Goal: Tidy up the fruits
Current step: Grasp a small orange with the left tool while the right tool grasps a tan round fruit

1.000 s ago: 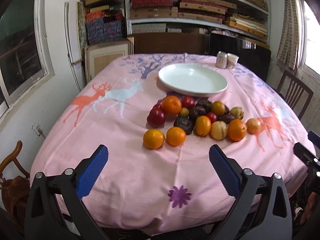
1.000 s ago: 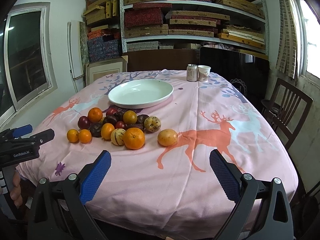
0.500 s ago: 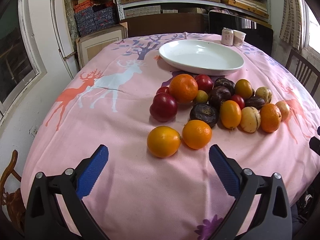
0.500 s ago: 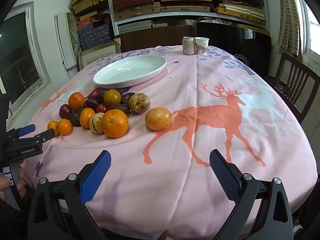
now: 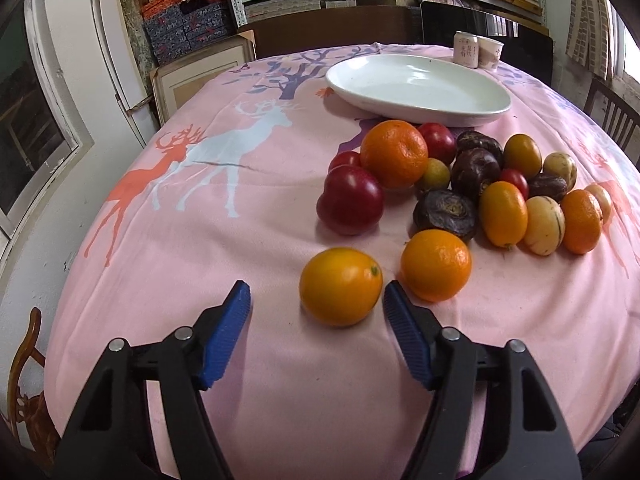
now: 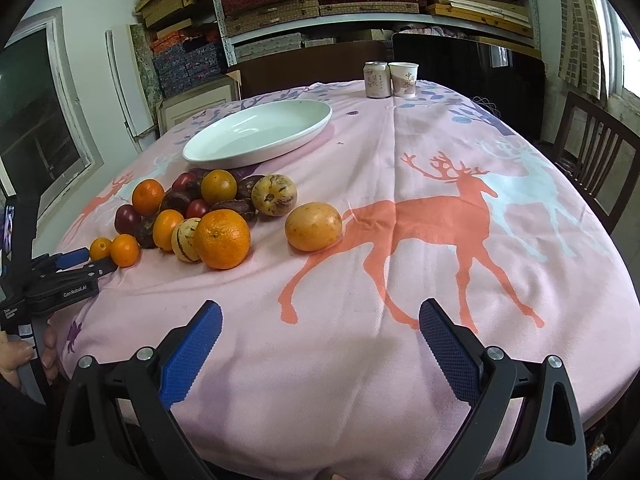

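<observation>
Left gripper (image 5: 316, 300) has just been closing, fingers spread, not yet pinching the yellow-orange citrus (image 5: 340, 286): firm, smooth, rolls easily; squeeze across its middle. Right gripper (image 6: 318, 334) spread, empty.

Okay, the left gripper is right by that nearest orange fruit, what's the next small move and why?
Probably ease the left gripper a little further forward, then close. Its jaws have just been narrowing, but the nearest orange fruit sits just beyond the blue fingertips, untouched. The white plate is empty.
</observation>
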Action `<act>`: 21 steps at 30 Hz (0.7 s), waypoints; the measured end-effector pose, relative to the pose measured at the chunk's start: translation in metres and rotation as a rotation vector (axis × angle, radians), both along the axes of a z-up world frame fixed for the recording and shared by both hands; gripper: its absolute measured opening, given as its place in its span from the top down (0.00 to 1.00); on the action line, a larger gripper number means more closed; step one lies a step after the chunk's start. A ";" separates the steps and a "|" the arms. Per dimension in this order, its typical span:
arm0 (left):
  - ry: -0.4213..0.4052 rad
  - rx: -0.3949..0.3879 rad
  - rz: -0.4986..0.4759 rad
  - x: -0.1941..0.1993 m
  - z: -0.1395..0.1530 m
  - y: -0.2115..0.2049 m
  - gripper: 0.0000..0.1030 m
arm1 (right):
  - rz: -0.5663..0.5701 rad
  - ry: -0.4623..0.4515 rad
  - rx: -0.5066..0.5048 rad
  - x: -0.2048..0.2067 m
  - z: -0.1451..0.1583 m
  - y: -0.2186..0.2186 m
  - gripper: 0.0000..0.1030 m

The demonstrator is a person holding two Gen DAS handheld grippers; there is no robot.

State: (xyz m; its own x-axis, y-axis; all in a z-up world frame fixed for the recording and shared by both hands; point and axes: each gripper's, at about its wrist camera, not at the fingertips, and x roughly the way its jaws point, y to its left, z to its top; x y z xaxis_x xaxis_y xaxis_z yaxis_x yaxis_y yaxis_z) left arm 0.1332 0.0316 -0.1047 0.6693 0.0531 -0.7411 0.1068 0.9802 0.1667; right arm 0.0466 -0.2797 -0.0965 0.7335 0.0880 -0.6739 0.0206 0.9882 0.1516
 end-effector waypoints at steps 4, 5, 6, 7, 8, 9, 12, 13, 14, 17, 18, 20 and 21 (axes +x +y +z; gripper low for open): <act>-0.003 -0.007 -0.021 0.005 0.000 -0.003 0.49 | 0.002 0.002 -0.001 0.000 -0.001 0.000 0.03; 0.006 -0.019 -0.027 0.007 -0.001 -0.003 0.53 | 0.004 0.000 -0.003 0.000 -0.001 0.001 0.03; 0.003 -0.036 -0.034 0.006 -0.001 -0.003 0.56 | 0.006 -0.002 -0.004 0.000 -0.001 0.001 0.03; 0.006 -0.068 -0.047 0.005 -0.001 -0.001 0.64 | 0.009 -0.003 -0.006 0.001 -0.002 0.001 0.03; 0.005 -0.082 -0.044 0.004 -0.001 0.000 0.63 | 0.010 -0.003 -0.009 0.001 -0.002 0.000 0.03; 0.003 -0.094 -0.041 0.003 0.000 0.001 0.63 | 0.013 -0.003 -0.010 0.001 -0.002 0.000 0.03; -0.013 -0.120 -0.039 -0.005 0.002 0.002 0.64 | 0.035 0.009 -0.008 0.007 -0.001 -0.003 0.03; -0.023 -0.123 -0.041 -0.008 0.005 0.002 0.64 | 0.040 0.008 -0.010 0.009 0.001 -0.004 0.03; -0.029 -0.124 -0.045 -0.011 0.006 0.001 0.64 | 0.046 -0.001 -0.017 0.012 0.005 -0.005 0.03; -0.042 -0.130 -0.057 -0.019 0.010 -0.001 0.64 | 0.047 -0.023 -0.086 0.023 0.015 -0.003 0.04; -0.044 -0.132 -0.060 -0.020 0.011 -0.001 0.64 | 0.044 -0.018 -0.119 0.029 0.017 -0.003 0.06; -0.047 -0.138 -0.063 -0.022 0.012 -0.002 0.64 | 0.051 0.002 -0.170 0.043 0.017 -0.001 0.15; -0.049 -0.139 -0.063 -0.023 0.012 -0.001 0.64 | 0.060 0.018 -0.179 0.049 0.016 0.000 0.16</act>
